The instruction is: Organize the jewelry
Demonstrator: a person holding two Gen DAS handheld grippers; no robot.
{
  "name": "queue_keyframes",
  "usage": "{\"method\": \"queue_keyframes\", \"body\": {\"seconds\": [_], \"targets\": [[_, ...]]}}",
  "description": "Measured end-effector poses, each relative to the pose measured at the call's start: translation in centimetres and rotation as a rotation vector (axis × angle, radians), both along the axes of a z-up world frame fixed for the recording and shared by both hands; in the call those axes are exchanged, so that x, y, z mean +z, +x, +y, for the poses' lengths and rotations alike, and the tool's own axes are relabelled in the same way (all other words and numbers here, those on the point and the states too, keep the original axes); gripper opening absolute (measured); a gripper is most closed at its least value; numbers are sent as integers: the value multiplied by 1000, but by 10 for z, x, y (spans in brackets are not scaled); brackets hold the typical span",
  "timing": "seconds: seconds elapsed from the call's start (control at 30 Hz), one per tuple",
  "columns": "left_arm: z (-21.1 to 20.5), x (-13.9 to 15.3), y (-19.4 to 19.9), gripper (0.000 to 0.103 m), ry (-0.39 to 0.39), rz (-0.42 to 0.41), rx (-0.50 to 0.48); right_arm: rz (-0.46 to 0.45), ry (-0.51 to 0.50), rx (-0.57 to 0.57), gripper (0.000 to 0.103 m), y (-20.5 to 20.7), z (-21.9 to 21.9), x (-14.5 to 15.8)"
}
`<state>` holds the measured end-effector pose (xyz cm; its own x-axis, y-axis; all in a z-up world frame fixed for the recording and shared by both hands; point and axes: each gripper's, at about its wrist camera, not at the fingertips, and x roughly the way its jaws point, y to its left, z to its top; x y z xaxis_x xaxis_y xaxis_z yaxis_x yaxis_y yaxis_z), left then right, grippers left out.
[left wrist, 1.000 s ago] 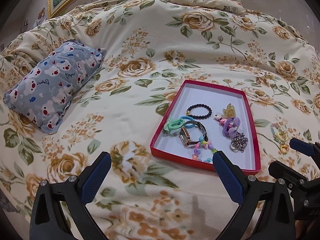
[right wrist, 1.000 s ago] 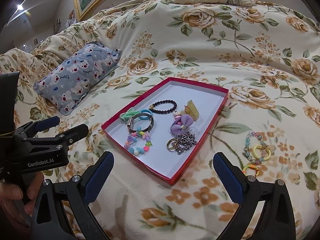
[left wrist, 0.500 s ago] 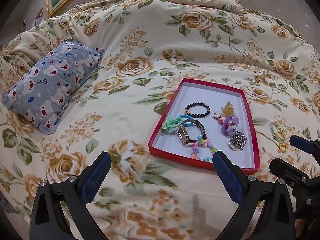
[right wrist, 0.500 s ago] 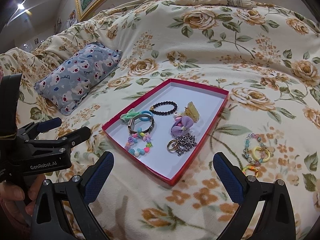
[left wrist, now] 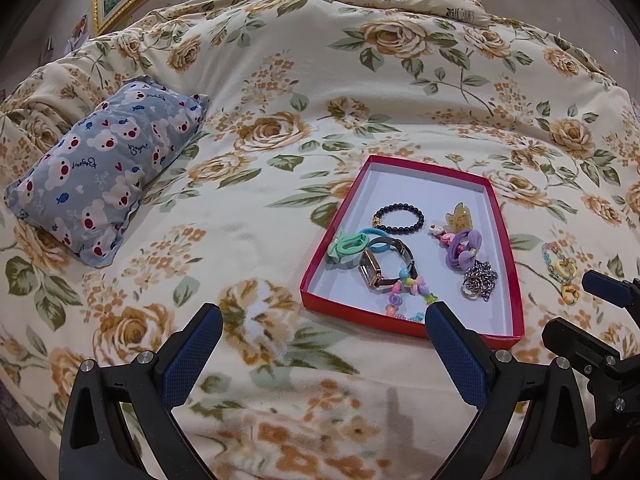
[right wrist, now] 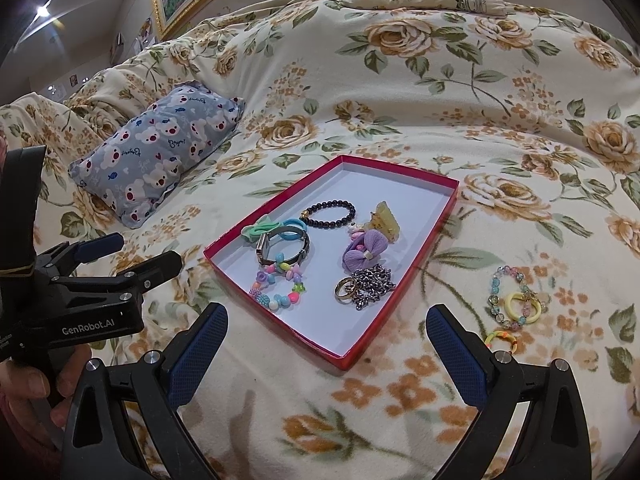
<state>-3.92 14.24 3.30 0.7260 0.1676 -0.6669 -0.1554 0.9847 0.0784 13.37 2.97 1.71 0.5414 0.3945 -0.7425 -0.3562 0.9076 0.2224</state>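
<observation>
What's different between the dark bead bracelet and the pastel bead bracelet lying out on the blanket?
The dark bead bracelet lies inside the red box; the pastel bead bracelet lies outside it on the floral blanket, to the box's right. The dark one is black with one gold bead; the pastel one mixes translucent pink, blue and yellow beads. The dark one lies alone; the pastel one overlaps a yellow ring. Both are closed bead loops lying flat.

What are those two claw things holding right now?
Nothing. The left hand-held gripper and right hand-held gripper are both open and empty above the bedspread.
</observation>
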Motion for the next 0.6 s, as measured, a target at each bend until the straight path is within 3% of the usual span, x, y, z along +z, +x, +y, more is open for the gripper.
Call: {"method": "queue_keyframes", "body": {"seconds": [0.6], "targets": [[0,1,1,102,-1,1,-1,0,-1,1,101,1,0,-1]]}}
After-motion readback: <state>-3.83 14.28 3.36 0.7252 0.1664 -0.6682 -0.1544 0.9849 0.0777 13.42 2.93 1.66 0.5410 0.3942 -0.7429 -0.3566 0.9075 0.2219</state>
